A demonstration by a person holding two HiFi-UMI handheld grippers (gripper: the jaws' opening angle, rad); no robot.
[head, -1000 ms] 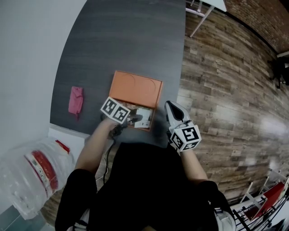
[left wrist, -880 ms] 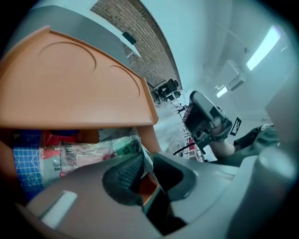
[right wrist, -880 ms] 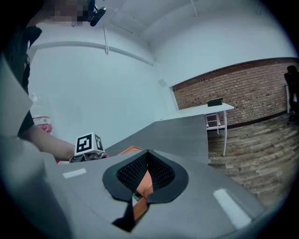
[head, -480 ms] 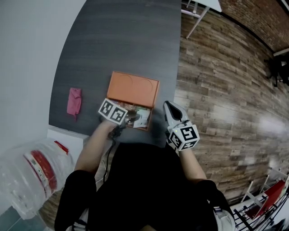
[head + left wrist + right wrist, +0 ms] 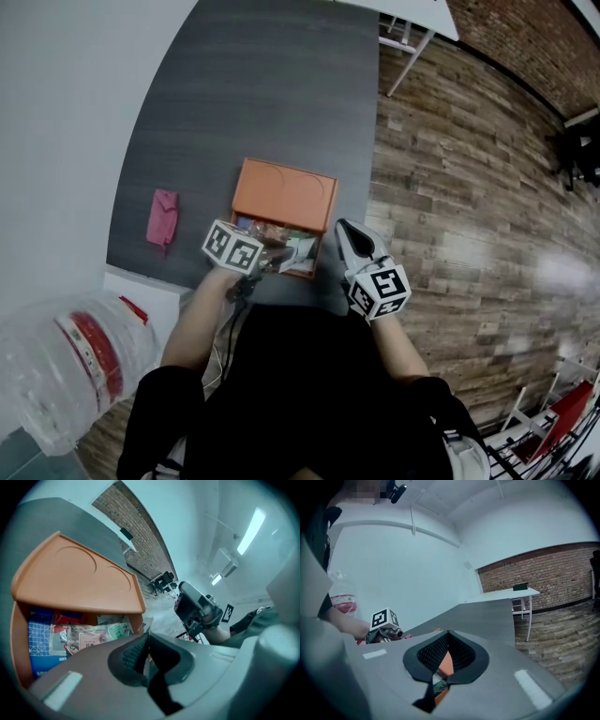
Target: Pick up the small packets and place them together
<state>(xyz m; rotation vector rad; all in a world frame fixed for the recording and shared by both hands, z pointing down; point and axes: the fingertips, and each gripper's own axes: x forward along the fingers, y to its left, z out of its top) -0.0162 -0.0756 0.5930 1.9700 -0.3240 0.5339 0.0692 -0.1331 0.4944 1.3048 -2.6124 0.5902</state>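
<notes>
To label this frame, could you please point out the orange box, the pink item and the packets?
orange box (image 5: 286, 192), head view, its top panel.
pink item (image 5: 161, 216), head view, its middle.
packets (image 5: 89, 637), left gripper view, pale-labelled one inside the box.

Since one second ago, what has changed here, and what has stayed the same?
The left gripper has just closed its jaws, apparently on a thin packet in the orange box, and rose slightly. The right gripper, the box and the pink item stayed put.

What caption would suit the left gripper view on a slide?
Left gripper, shut on a thin pale packet, by an orange plastic tray of small packets.
</notes>
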